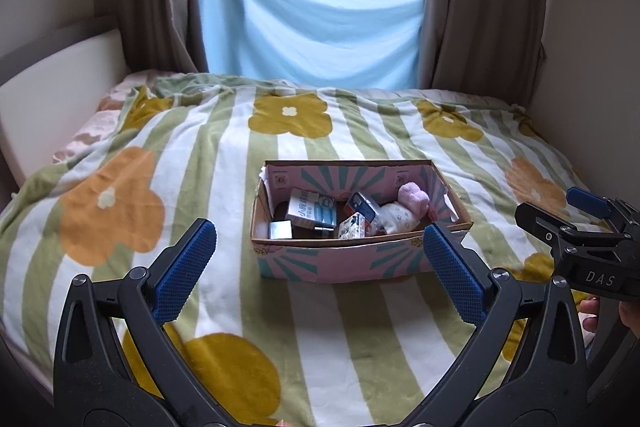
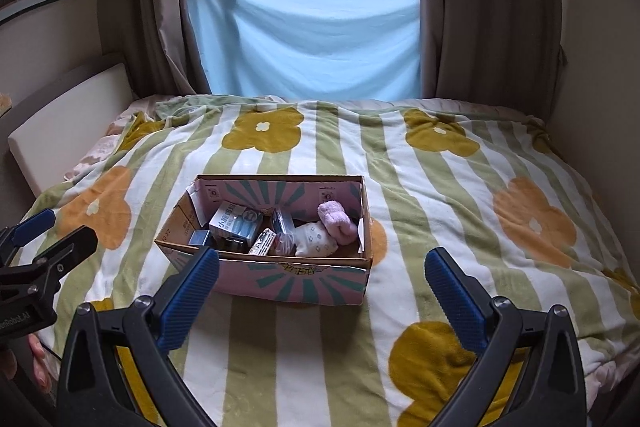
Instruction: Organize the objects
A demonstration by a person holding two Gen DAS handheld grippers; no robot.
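An open cardboard box (image 1: 344, 261) with pink and teal print sits on the bed; it also shows in the right wrist view (image 2: 296, 281). Inside lie a white and blue carton (image 1: 312, 213), small packets (image 1: 354, 225), a white patterned sock roll (image 1: 398, 217) and a pink plush roll (image 1: 414, 197). My left gripper (image 1: 320, 241) is open and empty, held above the blanket in front of the box. My right gripper (image 2: 322, 269) is open and empty, in front of the box and to its right. Each gripper shows at the other view's edge.
The bed carries a green-and-white striped blanket with yellow and orange flowers (image 1: 168, 155). A white headboard panel (image 1: 60, 83) runs along the left. A blue cloth (image 1: 312, 27) hangs over the window between brown curtains. A wall stands at the right.
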